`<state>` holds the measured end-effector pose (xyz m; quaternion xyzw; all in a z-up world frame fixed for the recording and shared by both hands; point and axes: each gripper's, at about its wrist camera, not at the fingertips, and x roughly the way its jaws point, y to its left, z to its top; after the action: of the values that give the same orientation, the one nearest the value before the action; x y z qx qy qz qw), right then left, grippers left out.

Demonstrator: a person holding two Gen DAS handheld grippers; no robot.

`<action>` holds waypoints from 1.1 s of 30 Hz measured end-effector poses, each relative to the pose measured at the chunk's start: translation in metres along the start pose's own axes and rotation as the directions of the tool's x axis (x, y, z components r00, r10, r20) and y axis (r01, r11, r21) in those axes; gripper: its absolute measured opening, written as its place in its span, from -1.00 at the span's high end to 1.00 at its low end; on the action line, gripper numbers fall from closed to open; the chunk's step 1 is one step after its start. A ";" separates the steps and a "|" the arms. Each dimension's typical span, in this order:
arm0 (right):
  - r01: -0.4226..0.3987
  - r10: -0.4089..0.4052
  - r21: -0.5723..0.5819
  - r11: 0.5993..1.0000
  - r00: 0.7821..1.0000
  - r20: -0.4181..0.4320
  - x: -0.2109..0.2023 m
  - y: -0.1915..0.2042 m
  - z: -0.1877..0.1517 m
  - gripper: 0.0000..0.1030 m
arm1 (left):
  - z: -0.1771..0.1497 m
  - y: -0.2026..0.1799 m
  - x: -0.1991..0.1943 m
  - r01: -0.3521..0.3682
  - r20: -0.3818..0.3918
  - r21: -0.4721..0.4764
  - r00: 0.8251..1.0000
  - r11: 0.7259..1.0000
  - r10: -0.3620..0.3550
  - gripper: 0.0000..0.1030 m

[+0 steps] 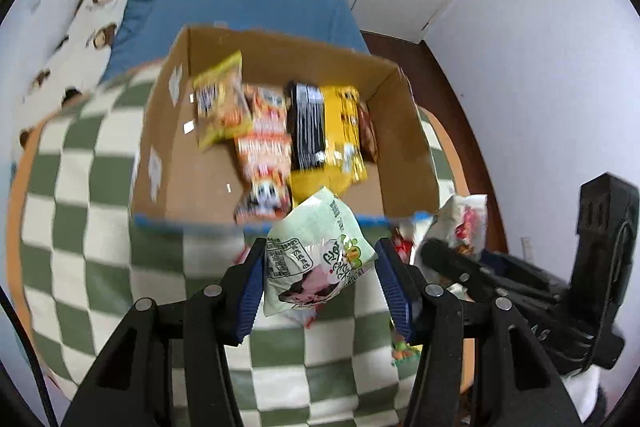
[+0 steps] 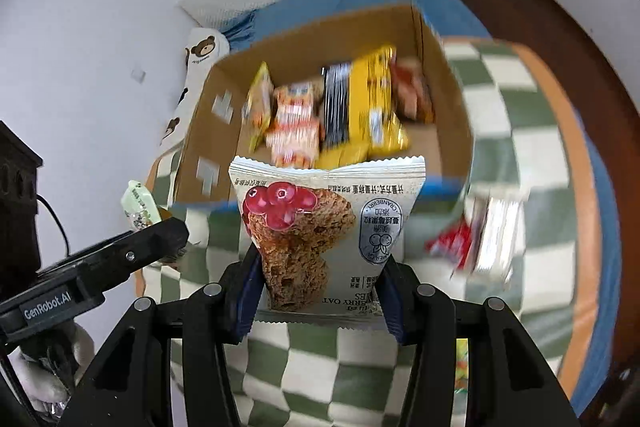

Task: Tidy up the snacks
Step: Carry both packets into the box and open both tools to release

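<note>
Between the blue pads of the left gripper [image 1: 320, 267] hangs a green packet [image 1: 316, 259], pinched at its sides with the jaws drawn narrow onto it, so its top stands just before the near rim of the box [image 1: 192, 187]. Likewise the right gripper [image 2: 320, 279] has closed narrowly on a cranberry oat packet [image 2: 324, 227], gripped by its lower edges so the printed face stands upright and most of the packet rises clear of the jaws; a hold low on the sides probably leaves the packet free to drop once released. Each packet sits in front of the box, at about the height of its near wall, which reads as carrying them over the rim rather than setting them down yet. Inside the box, snacks [image 1: 280, 123] already lie in a loose row toward the far right: a yellow bag, orange ones, a black-and-yellow pack; the left floor is bare cardboard, the likeliest room for these two. Outward, the box rests on a green-and-white checked cloth [image 1: 80, 187], where a few more packets [image 2: 480, 235] lie loose to the right, not yet gathered. Beyond lie a blue sheet [image 1: 248, 3] and a bear-print pillow [image 1: 92, 27] at far left against the wall. Both views are blurred.
</note>
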<state>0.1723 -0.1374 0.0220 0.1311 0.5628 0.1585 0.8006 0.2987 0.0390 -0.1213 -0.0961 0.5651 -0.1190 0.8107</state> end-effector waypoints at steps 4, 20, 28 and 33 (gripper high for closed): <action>0.054 -0.055 -0.042 0.998 0.997 -0.044 0.013 -0.003 0.046 -0.04 | 0.036 0.002 0.014 -0.046 -0.028 0.018 0.999 0.999 0.046 0.01; 0.199 -0.219 -0.098 0.975 0.932 -0.287 0.121 -0.031 0.099 -0.04 | 0.084 0.072 0.144 -0.212 -0.312 -0.010 0.929 0.977 0.198 0.00; 0.247 -0.252 -0.062 0.967 0.903 -0.347 0.145 -0.047 0.096 -0.70 | 0.071 0.089 0.174 -0.221 -0.403 -0.025 0.895 0.975 0.193 -0.16; 0.255 -0.265 -0.075 0.964 0.895 -0.360 0.146 -0.045 0.096 -0.88 | 0.067 0.089 0.174 -0.193 -0.390 -0.032 0.906 0.981 0.166 -0.54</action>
<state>0.3139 -0.1233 -0.0890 0.0125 0.7126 0.0789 0.6970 0.4269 0.0727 -0.2802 -0.0468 0.7236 -0.0405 0.6875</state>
